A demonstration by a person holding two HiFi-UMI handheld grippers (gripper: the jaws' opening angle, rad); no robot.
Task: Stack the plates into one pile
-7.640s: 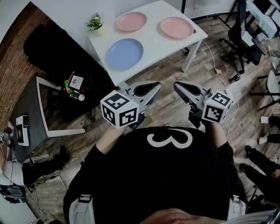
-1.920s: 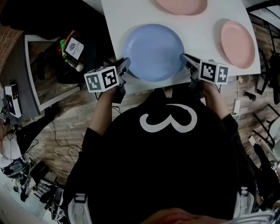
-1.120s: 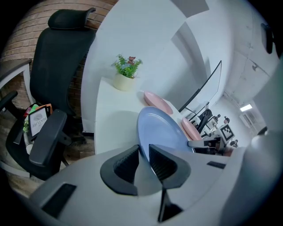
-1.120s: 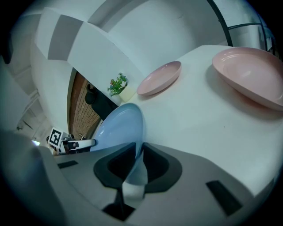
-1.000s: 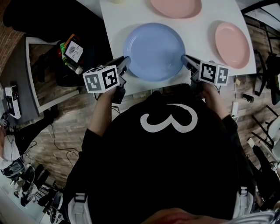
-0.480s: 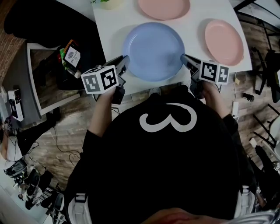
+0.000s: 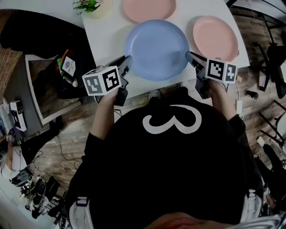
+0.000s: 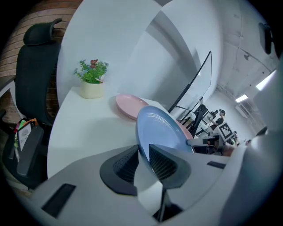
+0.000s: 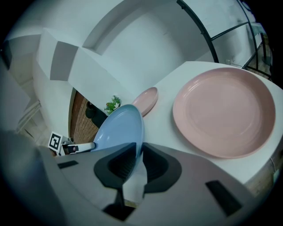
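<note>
A blue plate (image 7: 156, 49) hangs a little above the white table (image 7: 105, 38), held by its rim on two sides. My left gripper (image 7: 126, 62) is shut on its left edge, and the rim runs between the ribbed pads (image 8: 161, 164). My right gripper (image 7: 190, 56) is shut on the right edge, where the blue plate (image 9: 119, 130) slots between its pads (image 9: 121, 164). One pink plate (image 7: 215, 38) lies just right of the blue one and fills the right gripper view (image 9: 223, 110). A second pink plate (image 7: 149, 8) lies at the far side, beyond the blue plate (image 8: 161, 132).
A small potted plant (image 7: 87, 5) stands at the table's far left corner. A low grey shelf with bottles and packets (image 7: 67, 67) sits on the floor to the left. Black office chairs (image 7: 268, 58) and cables stand to the right.
Both grippers have carried the blue plate up off the table and away from its near edge. It now sits closer to the two pink plates.
</note>
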